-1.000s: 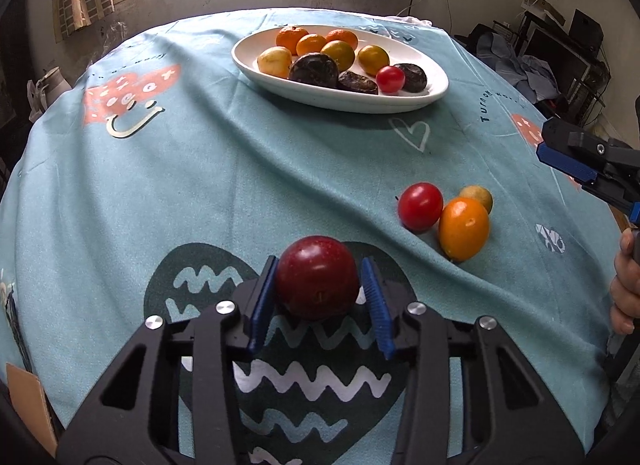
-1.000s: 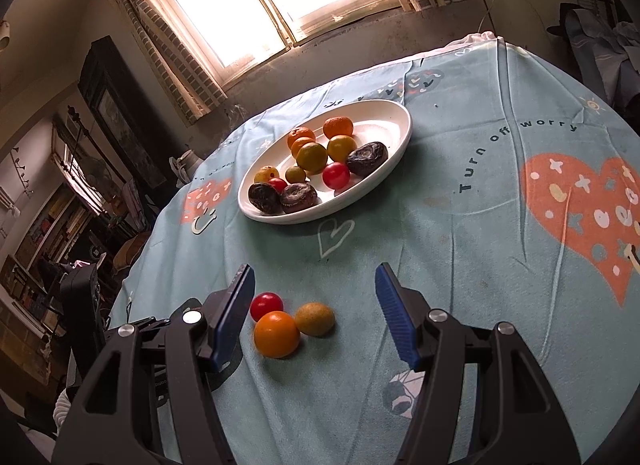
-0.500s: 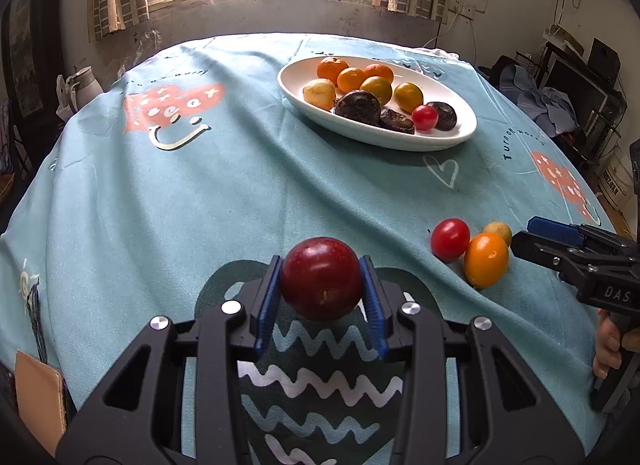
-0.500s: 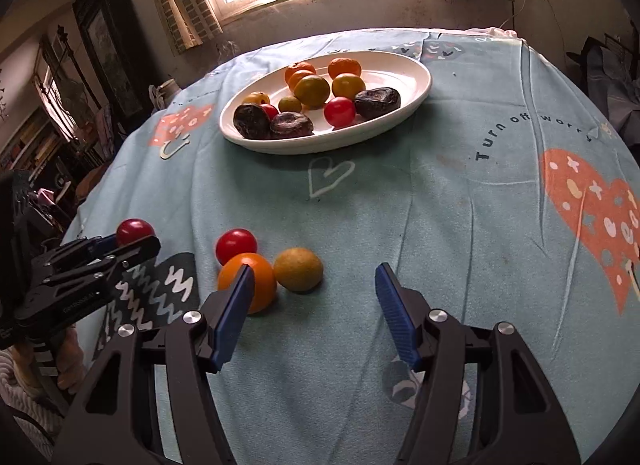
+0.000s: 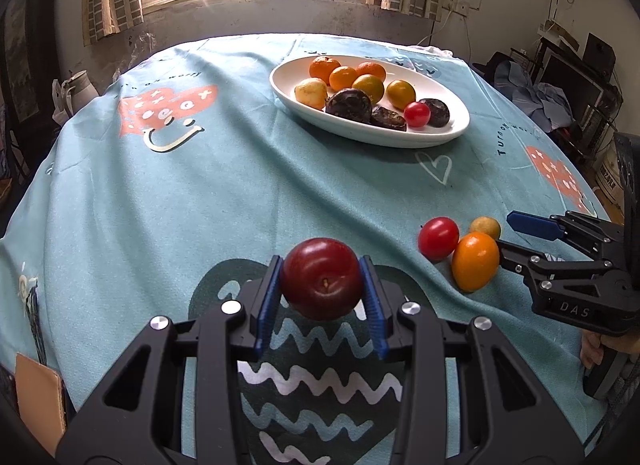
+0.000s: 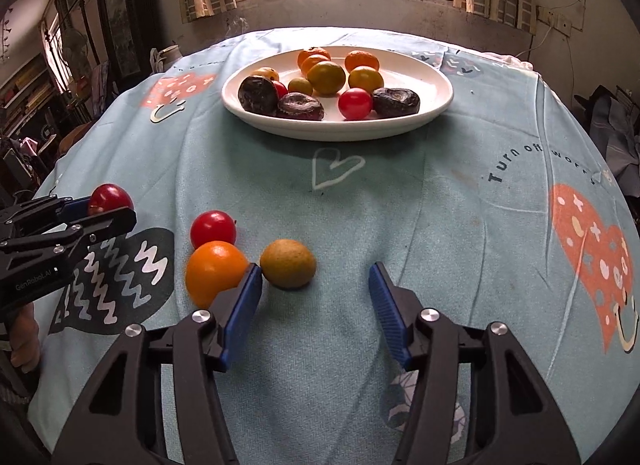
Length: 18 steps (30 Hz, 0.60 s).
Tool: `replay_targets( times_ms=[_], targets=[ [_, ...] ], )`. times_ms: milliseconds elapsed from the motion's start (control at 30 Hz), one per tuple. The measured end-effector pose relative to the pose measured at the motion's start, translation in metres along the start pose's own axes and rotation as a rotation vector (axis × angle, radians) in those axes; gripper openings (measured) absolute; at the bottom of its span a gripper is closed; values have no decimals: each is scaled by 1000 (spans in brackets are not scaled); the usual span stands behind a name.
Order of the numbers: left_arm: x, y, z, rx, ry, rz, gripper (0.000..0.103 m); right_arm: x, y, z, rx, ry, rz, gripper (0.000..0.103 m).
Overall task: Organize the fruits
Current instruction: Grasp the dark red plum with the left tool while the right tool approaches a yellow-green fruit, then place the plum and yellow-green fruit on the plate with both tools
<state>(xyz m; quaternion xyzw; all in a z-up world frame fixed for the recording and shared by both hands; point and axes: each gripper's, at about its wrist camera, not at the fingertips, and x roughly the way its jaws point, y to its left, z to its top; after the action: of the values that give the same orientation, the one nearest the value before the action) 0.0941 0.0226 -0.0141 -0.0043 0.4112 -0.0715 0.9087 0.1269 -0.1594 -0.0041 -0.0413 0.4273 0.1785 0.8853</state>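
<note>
The right gripper (image 6: 316, 285) has dropped toward the yellow-green fruit (image 6: 288, 263) lying just ahead between its closing, empty jaws. The left gripper (image 5: 322, 283) clamps a plum (image 5: 322, 279), likely bound for the plate (image 5: 440, 133) far ahead.

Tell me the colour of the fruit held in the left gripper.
Dark red fruit, clamped in the left gripper; clearest in the left wrist view.
</note>
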Motion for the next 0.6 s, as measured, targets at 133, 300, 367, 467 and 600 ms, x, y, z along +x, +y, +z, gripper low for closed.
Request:
replay_targets(
  times_ms=[133, 300, 367, 467, 600],
  targets=[
    [1, 0, 0, 2, 7, 1, 39, -1, 4, 2, -13, -11, 26, 39],
    [7, -2, -1, 13, 32, 1, 39, 5, 5, 5, 0, 8, 47, 39],
    [9, -2, -1, 11, 43, -2, 39, 9, 3, 6, 13, 19, 56, 37],
    [11, 0, -1, 3, 50, -11, 39, 11, 6, 7, 4, 22, 60, 31],
    [12, 0, -1, -1, 54, -17, 39, 10, 7, 6, 3, 19, 61, 29]
  ],
)
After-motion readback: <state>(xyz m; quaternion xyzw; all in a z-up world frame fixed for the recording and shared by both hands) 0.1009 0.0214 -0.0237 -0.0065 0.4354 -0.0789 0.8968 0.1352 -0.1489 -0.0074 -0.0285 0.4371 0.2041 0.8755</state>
